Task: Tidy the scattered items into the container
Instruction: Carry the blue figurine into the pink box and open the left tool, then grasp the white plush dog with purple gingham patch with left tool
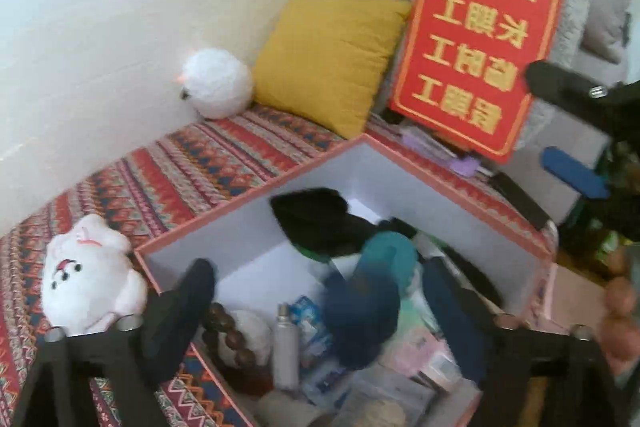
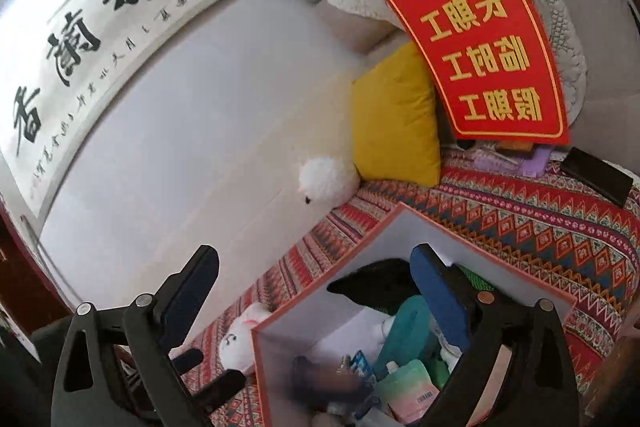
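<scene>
Only rightward, a calligraphy scroll [image 2: 120,27] above box [image 2: 320,307].

The red sign [image 2: 464,39] carries gold characters 招聘, 长期工, 临时工, 假期工, appearing mirrored. The wall scroll [image 2: 120,27] bears black brush calligraphy, seemingly 室雅蘭香.

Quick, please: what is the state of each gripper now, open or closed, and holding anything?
Left gripper: jaws open, holding nothing, above the box.
Right gripper: jaws open, holding nothing.
</scene>
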Demonstrator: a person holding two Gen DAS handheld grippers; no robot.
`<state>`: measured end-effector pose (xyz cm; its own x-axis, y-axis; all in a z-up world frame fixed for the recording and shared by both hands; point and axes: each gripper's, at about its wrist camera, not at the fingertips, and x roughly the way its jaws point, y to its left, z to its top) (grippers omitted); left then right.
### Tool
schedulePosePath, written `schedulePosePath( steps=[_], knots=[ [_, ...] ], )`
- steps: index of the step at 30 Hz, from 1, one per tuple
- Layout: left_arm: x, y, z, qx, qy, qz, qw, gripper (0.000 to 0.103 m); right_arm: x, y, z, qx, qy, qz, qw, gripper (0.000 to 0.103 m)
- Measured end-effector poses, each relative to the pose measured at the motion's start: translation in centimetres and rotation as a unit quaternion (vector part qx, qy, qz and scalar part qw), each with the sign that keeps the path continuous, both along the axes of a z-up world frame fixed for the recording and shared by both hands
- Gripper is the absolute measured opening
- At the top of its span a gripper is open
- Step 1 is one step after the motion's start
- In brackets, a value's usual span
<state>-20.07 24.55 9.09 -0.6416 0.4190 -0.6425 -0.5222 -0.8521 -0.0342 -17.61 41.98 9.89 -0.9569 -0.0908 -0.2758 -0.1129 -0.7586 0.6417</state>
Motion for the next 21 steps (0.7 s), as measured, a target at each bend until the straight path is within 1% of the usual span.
schedulePosePath(
  steps=[2,5,7,9,11,12,13,14,16,18,19,21],
  knots=[
    [0.5,-1.2,0.0,0.004,0.0,0.009,1.0,0.094,-0.2,-0.4,0.1,-0.008,0.008,0.012,1.0,0.099],
    [1.0,-5.2,-0.2,-0.006,0.013,0.045,0.9989,0.097,-0.9,-2.0,0.2,-0.012,0.008,0.041,0.999,0.1],
    [1.9,-8.7,-0.6,-0.027,0.028,0.078,0.9962,0.098,-1.4,-3.6,0.3,-0.004,0.005,0.065,0.998,0.1],
    [2.8,-11.9,-1.2,-0.052,0.043,0.113,0.9913,0.1,-1.6,-5.3,0.6,0.007,0.007,0.087,0.996,0.1],
    [4.2,-16.1,-2.7,-0.104,0.062,0.157,0.9801,0.102,-1.8,-7.9,1.2,0.024,0.013,0.119,0.993,0.1],
    [4.7,-17.9,-3.7,-0.137,0.07,0.181,0.9712,0.102,-1.9,-9.4,1.3,0.034,0.014,0.137,0.99,0.1],
    [5.1,-19.7,-4.9,-0.173,0.078,0.206,0.96,0.102,-2.0,-10.9,1.5,0.044,0.015,0.155,0.987,0.1],
    [5.4,-21.7,-6.5,-0.218,0.08,0.233,0.9445,0.102,-2.1,-12.1,1.6,0.051,0.016,0.168,0.984,0.1],
    [6.1,-25.5,-9.8,-0.303,0.083,0.281,0.9069,0.102,-2.2,-15.3,1.6,0.067,0.019,0.194,0.979,0.1],
    [6.6,-28.1,-12.5,-0.356,0.084,0.303,0.8798,0.102,-2.2,-17.8,1.5,0.077,0.021,0.211,0.974,0.1],
    [6.8,-29.1,-13.9,-0.383,0.084,0.311,0.8659,0.102,-2.3,-19.5,1.2,0.084,0.02,0.228,0.97,0.1],
    [7.0,-30.5,-16.8,-0.435,0.084,0.31,0.841,0.102,-2.6,-22.9,0.7,0.098,0.017,0.264,0.959,0.1]
  ],
)
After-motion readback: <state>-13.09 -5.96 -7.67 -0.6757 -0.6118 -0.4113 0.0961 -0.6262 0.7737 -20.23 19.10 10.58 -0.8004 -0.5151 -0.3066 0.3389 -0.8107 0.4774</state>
